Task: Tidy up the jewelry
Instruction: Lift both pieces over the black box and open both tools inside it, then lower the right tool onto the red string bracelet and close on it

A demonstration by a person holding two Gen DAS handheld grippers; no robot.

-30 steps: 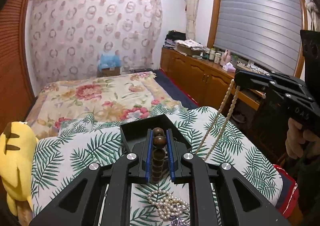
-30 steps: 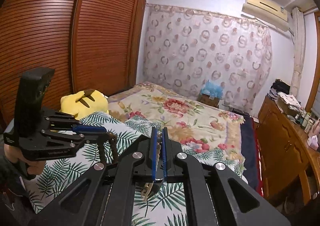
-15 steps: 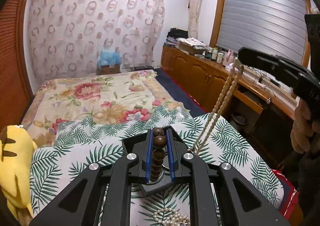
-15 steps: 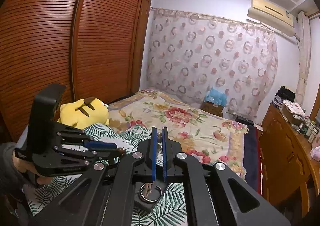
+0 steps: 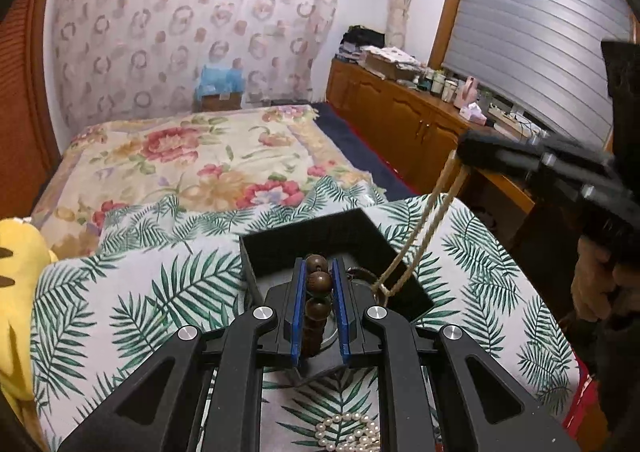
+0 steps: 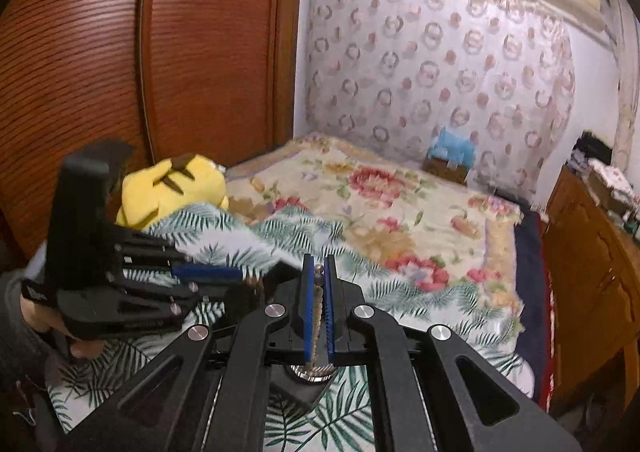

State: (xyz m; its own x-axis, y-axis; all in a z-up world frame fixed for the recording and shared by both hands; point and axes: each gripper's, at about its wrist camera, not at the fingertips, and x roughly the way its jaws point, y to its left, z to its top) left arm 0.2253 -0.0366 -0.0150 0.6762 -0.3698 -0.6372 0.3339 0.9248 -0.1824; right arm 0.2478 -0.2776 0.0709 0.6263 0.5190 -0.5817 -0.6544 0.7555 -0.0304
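Observation:
My left gripper (image 5: pixel 319 272) is shut on a brown wooden bead bracelet (image 5: pixel 318 282) and holds it over the open black jewelry box (image 5: pixel 304 240) on the palm-leaf cloth. My right gripper (image 6: pixel 318 272) is shut on a cream bead necklace (image 6: pixel 317 308). In the left wrist view the necklace (image 5: pixel 424 228) hangs from the right gripper (image 5: pixel 466 149) and its lower end reaches into the box. A white pearl strand (image 5: pixel 348 432) lies on the cloth near the front. In the right wrist view the left gripper (image 6: pixel 240 276) is at the left, beside the box.
The box stands on a bed with a palm-leaf cloth (image 5: pixel 160 292) and a floral quilt (image 5: pixel 200 159) behind. A yellow plush toy (image 6: pixel 172 187) lies at the left. Wooden cabinets (image 5: pixel 400 119) run along the right; a wooden wardrobe (image 6: pixel 160 51) stands at the left.
Both grippers have come down toward the box. The necklace's lower end has dropped into the box. The bracelet stays held over the box.

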